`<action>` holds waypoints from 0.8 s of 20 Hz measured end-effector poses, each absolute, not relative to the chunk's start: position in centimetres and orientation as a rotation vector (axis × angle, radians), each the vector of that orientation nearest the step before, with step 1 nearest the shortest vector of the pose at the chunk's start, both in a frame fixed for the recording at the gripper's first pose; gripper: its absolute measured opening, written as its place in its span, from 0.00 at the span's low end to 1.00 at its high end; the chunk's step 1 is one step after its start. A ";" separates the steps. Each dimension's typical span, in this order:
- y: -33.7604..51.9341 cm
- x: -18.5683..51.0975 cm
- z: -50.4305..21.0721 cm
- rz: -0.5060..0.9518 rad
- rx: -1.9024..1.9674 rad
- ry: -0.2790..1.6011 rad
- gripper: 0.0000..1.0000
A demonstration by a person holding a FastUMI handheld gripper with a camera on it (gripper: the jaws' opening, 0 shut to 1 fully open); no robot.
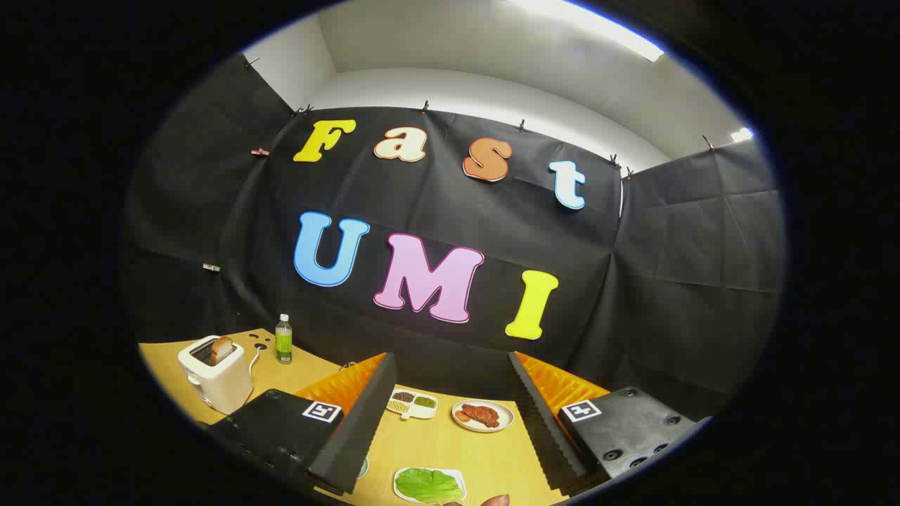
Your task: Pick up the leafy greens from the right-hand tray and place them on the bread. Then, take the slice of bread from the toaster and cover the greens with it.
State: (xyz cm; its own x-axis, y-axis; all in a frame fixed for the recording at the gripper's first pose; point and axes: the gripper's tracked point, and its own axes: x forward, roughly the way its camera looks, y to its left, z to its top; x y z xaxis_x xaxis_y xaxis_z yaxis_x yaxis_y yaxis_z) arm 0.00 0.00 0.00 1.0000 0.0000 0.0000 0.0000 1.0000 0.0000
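Between the spread-apart gripper [450, 422] fingers: leafy greens [429, 485]; no readable labels.

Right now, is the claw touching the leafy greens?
Apart. The gripper view shows the claw open, bare tabletop between its fingers, and the leafy greens lying on their tray below.
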 end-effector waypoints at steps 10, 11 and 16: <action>0.2 0.1 0.0 0.021 -0.024 0.010 0.97; 0.2 0.1 0.0 0.023 -0.024 0.007 0.97; 0.2 0.7 -0.3 0.024 -0.023 0.006 0.97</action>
State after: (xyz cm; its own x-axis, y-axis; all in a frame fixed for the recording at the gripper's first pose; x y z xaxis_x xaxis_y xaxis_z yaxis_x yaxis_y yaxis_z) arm 0.69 0.18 -0.30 0.9997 0.0239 -0.0060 -0.0241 0.9994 -0.0232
